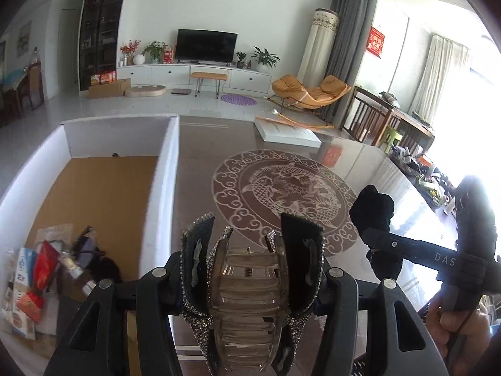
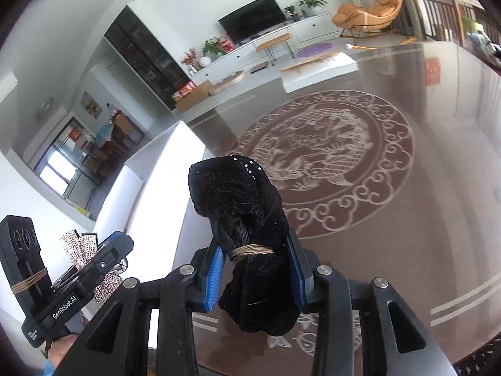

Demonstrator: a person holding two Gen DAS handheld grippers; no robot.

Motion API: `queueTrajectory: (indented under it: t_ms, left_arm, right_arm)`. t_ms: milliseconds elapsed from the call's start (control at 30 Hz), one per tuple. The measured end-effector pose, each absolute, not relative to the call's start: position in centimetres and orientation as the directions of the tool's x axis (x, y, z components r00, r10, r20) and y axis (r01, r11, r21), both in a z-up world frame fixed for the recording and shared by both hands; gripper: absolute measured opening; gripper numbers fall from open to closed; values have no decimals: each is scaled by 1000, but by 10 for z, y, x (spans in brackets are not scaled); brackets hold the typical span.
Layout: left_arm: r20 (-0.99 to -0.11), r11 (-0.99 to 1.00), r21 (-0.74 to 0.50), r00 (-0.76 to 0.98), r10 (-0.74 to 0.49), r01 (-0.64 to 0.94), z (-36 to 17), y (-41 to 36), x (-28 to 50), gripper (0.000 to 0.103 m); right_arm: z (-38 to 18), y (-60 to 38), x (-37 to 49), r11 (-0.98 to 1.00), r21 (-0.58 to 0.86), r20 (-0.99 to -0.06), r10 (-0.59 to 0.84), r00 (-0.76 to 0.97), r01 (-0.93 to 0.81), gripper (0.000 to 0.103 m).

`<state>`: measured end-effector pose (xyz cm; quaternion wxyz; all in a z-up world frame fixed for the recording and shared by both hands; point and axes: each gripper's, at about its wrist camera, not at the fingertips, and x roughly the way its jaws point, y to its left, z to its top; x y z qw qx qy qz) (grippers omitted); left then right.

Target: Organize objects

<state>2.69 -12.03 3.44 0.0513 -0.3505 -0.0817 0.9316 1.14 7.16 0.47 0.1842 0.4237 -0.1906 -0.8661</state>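
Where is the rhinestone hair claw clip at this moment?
The rhinestone hair claw clip is clamped in the left gripper, low centre of the left wrist view, above the table just right of the white box.

Across the room a dark TV [image 1: 206, 45] stands on a white cabinet [image 1: 194, 73], potted plants [image 1: 264, 58] beside it; an orange rocking chair [image 1: 308, 92] sits near grey curtains [image 1: 347, 40].

A rhinestone claw hair clip [image 1: 247, 294] and a black velvet bow [image 2: 247, 235], each held aloft.
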Motion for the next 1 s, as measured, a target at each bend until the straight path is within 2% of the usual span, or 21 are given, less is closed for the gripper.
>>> queueTrajectory:
  t_ms: [133, 267, 433, 467, 500, 567, 600, 700, 767, 867, 1000]
  left_arm:
    - [-662, -985, -123, -750, -8, 120, 44, -193, 36, 55]
    - [-734, -968, -23, -662, -153, 249, 24, -253, 31, 55]
    - [-807, -946, 65, -542, -236, 316, -7, -291, 27, 55]
    - [-816, -941, 74, -523, -248, 330, -11, -295, 28, 58]
    - [-822, -936, 79, -509, -255, 342, -14, -298, 28, 69]
    - [-818, -921, 108, -493, -296, 374, -16, -302, 34, 88]
    - [-809, -913, 131, -491, -324, 387, -15, -303, 36, 93]
    - [-780, -891, 168, -496, -381, 421, -8, -305, 44, 96]
    - [-769, -873, 157, -497, -402, 462, 0, -307, 48, 96]
    - [-766, -850, 91, -509, -392, 518, 9, -309, 57, 96]
    - [-784, -828, 14, -507, -357, 560, 10, -312, 64, 96]
  right_arm:
    - [37, 6, 6, -804, 510, -626, -590, -511, 304, 37]
    - [57, -75, 6, -732, 515, -617, -677, -401, 446, 37]
    - [48, -176, 0, -703, 446, -699, -660, -275, 554, 38]
    - [40, -194, -1, -703, 426, -728, -640, -246, 569, 42]
    - [30, -210, -2, -705, 411, -757, -617, -215, 578, 43]
    - [12, -231, -5, -702, 417, -791, -593, -149, 578, 64]
    - [7, -235, -6, -707, 420, -798, -586, -139, 569, 68]
    - [8, -232, -9, -724, 407, -802, -575, -161, 558, 74]
    - [18, -225, -8, -741, 363, -806, -554, -209, 565, 83]
    - [39, -218, -4, -766, 276, -809, -511, -290, 580, 90]
    - [52, -215, -4, -788, 179, -822, -448, -351, 589, 94]
